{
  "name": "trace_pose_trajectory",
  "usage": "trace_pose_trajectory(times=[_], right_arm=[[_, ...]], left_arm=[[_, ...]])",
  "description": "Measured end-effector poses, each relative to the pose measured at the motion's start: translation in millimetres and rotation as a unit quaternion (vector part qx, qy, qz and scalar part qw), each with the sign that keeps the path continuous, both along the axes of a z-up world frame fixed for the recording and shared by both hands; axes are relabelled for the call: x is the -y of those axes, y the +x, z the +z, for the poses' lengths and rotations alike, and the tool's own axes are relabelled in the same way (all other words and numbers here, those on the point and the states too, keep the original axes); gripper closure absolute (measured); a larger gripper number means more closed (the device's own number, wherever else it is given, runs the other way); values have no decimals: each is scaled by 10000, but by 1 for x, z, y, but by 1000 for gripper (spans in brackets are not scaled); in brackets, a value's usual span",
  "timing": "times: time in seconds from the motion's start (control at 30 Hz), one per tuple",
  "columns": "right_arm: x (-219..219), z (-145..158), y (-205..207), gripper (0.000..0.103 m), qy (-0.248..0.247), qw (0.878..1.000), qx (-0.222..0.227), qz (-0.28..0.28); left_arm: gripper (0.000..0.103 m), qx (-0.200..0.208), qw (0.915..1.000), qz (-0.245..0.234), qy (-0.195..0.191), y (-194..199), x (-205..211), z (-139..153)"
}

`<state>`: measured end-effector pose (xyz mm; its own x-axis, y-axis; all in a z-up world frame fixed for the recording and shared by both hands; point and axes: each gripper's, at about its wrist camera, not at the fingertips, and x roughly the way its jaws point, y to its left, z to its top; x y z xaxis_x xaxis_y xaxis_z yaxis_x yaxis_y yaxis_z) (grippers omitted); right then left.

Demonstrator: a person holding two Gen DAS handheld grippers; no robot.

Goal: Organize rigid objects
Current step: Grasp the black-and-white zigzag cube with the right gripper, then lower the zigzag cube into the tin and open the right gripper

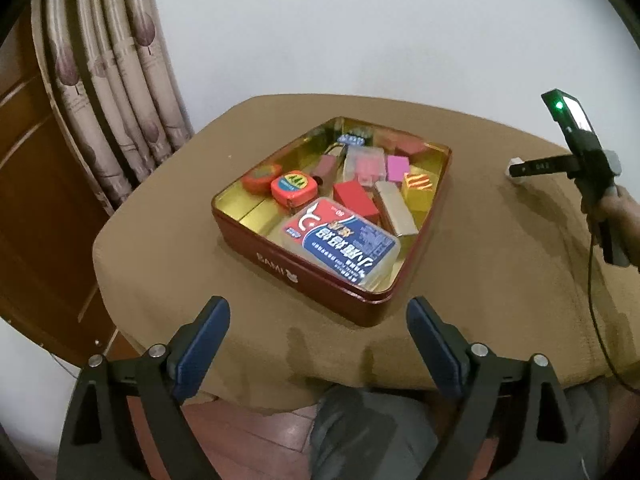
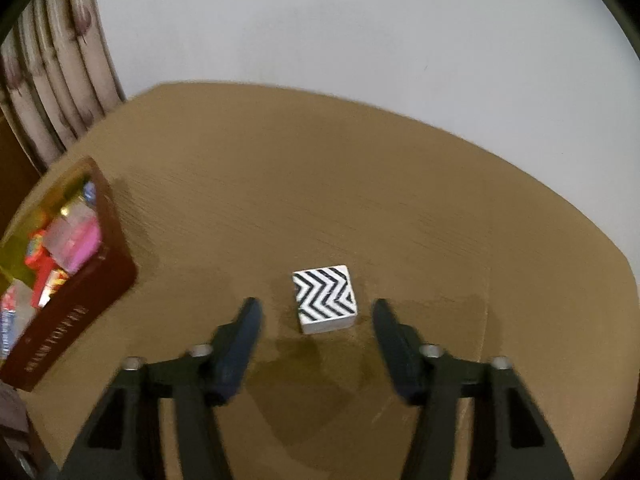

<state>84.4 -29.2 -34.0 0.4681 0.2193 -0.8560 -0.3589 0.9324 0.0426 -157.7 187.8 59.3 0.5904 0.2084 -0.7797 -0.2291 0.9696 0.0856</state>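
Right gripper (image 2: 316,312) spread, zigzag block (image 2: 325,299) just ahead: straddle square, pinch flat sides, then red tin (image 2: 80,296) (left gripper (image 1: 318,320) spread, idle).

The red tin (image 1: 320,276) stands mid-table, crowded with small boxes, its walls barring any sideways entry. Bare brown tablecloth (image 2: 320,184) surrounds the zigzag-patterned block (image 2: 325,298), which lies well apart from the tin. The right gripper (image 2: 318,308) straddles it, fingers wide apart, unobstructed.
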Motion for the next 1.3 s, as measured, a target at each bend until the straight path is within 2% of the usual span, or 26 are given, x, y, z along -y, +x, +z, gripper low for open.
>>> trace_pose_trajectory(times=[0.07,0.23,0.33,0.4,0.5,0.63,0.7,0.77,0.87,1.1,1.3], right_arm=[[-4,-6,6,73,-95,9999,-107,-9],[-10,-8,8,73,-44,9999,-140,-46],[-10,8,-2,73,382,9991,-140,-71],[-29,32,-17,74,732,9970,-36,254],[-77,65,-40,73,1020,9908,11,893],[-178,97,-77,74,1375,9686,-184,2062],[-213,98,-93,74,1431,9600,-286,2390],[-252,96,-105,74,1267,9542,-264,2699],[-293,82,-108,74,1245,9499,-490,2824],[-321,55,-108,74,835,9526,-592,2866],[-326,41,-99,73,731,9537,-682,2837]], left_arm=[[15,-36,10000,-3,-33,1,-2,-3],[15,-80,9995,243,-201,0,-15,-1],[16,-192,9975,512,-444,-3,-30,0],[16,-261,9964,629,-505,-8,-39,-1],[16,-296,9957,806,-336,-19,-48,-2],[16,-275,9957,866,-178,-27,-55,-1],[16,-295,9960,831,-153,-27,-59,-2],[15,-338,9962,797,-120,-26,-62,-5],[15,-379,9965,745,-81,-26,-68,-9],[15,-458,9961,740,-110,-25,-83,-13],[15,-617,9949,766,-203,-22,-92,-21]])
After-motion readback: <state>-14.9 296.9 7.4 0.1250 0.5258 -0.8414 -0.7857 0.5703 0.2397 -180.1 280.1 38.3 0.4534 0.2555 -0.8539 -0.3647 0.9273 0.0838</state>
